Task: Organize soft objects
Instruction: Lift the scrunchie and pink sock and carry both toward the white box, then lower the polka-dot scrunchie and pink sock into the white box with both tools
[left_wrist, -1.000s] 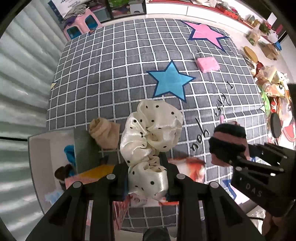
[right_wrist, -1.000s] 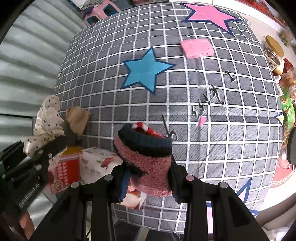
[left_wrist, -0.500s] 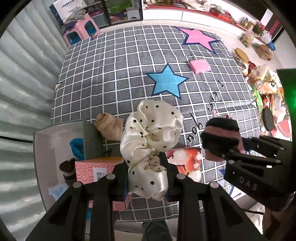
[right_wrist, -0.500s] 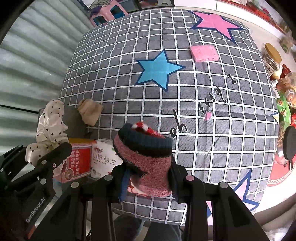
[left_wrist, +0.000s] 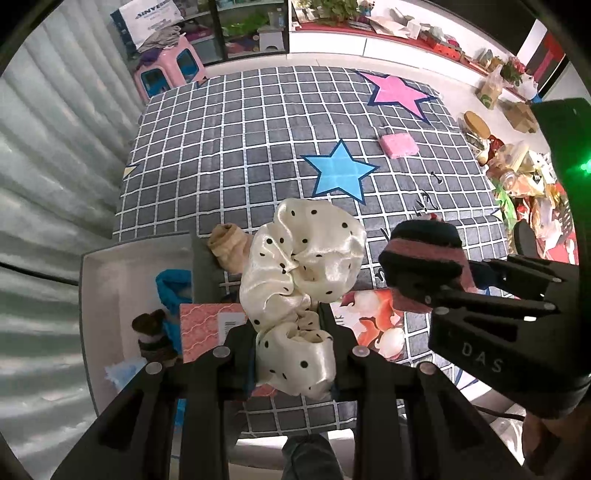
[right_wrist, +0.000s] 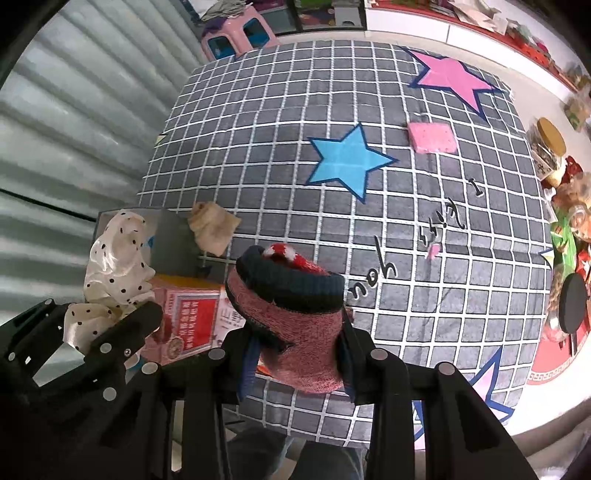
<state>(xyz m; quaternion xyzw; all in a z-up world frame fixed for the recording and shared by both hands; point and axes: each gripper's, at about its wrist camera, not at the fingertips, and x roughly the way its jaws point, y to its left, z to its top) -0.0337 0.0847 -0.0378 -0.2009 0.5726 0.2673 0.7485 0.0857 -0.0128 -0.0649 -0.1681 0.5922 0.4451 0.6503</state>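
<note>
A: Satin, cream with black dots: the scrunchie (left_wrist: 295, 280) is pinched between the closed jaws of the left tool (left_wrist: 293, 354), most of it bulging out past the tips. It hangs above the near-left corner of the checked mat (left_wrist: 236, 155), over the cartons.

B: Right side?

A: The right tool (right_wrist: 295, 350) is clamped on a knit sock (right_wrist: 291, 317), pink body, dark navy cuff, a bit of red and white showing at the opening. Both loads are clear of the mat.

B: Step in hand?

A: Carry, I judge. Both items picked, neither placed. The open grey box (left_wrist: 110, 258) at the mat's left edge already holds a blue cloth (left_wrist: 171, 286) and a small brown thing, so it reads as the destination.

B: Next move?

A: Swing the left tool over the box opening, lower, then open. The satin is slippery and may catch on a pad, so release low. The right tool should wait its turn; the two are close together. A beige sock (left_wrist: 229, 249) just beside the box wall and a pink sponge (right_wrist: 430, 136) near the far-right corner remain out.

B: Writing?

A: "DAS" on the right tool's body, left wrist view. "you" and further script on the mat. The red carton (right_wrist: 184, 325) carries Chinese print, too small to read.
</note>
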